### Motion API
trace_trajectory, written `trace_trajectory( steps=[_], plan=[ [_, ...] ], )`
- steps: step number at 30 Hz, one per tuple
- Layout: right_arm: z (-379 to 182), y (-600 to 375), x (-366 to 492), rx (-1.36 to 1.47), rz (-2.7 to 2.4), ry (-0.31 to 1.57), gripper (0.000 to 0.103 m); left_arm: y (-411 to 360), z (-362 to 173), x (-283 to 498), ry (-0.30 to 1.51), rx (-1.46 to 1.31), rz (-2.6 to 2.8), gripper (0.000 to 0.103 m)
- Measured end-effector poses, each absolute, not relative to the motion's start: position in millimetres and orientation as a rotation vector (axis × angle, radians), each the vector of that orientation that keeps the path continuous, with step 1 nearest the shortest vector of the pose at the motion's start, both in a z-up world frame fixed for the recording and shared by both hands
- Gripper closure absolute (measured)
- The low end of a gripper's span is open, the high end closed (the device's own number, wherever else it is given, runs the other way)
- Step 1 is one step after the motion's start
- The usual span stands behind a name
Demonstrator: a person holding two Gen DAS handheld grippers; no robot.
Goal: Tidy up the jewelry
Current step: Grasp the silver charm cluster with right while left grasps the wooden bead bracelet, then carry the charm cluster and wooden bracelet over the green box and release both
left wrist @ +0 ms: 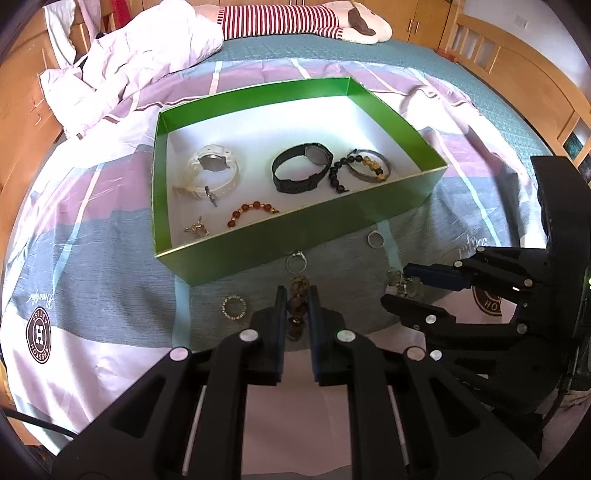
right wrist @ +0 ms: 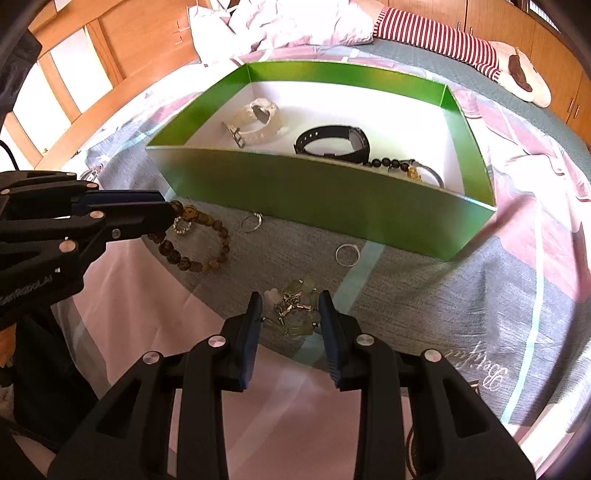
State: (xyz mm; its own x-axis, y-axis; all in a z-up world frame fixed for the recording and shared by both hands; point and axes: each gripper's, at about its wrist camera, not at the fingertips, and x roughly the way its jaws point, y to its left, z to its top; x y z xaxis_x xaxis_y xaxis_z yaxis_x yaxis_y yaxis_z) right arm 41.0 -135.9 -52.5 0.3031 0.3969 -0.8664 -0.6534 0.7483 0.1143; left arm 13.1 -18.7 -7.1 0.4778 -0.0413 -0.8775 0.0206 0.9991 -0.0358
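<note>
A green box [left wrist: 406, 195] [right wrist: 332, 206] with a white floor sits on the bed. It holds a white watch [left wrist: 212, 171], a black watch [left wrist: 301, 168], bead bracelets and a bangle [left wrist: 369, 164]. My left gripper [left wrist: 297, 301] [right wrist: 168, 218] is shut on a brown bead bracelet [left wrist: 297, 306] [right wrist: 199, 243] that lies on the sheet in front of the box. My right gripper [right wrist: 291, 306] [left wrist: 397, 286] is open around a pale green bracelet [right wrist: 295, 310] with a silver clasp. Loose rings [left wrist: 375, 239] [right wrist: 347, 254] lie on the sheet near the box.
A beaded ring [left wrist: 233, 307] lies left of my left gripper, and a stone ring [left wrist: 296, 260] lies just ahead of it. Crumpled white bedding [left wrist: 140, 55] and a striped plush toy [left wrist: 288, 20] lie behind the box. Wooden bed rails [right wrist: 74, 74] edge the bed.
</note>
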Motion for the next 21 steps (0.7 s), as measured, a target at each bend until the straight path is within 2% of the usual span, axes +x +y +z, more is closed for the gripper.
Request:
trace_trajectory(
  steps=[21],
  plan=[
    [-58.3, -132.7, 40.9, -0.292, 0.704, 1.061, 0.071, -18.4, -11.3, 12.6, 1.082, -0.016, -0.030, 0.092]
  ],
)
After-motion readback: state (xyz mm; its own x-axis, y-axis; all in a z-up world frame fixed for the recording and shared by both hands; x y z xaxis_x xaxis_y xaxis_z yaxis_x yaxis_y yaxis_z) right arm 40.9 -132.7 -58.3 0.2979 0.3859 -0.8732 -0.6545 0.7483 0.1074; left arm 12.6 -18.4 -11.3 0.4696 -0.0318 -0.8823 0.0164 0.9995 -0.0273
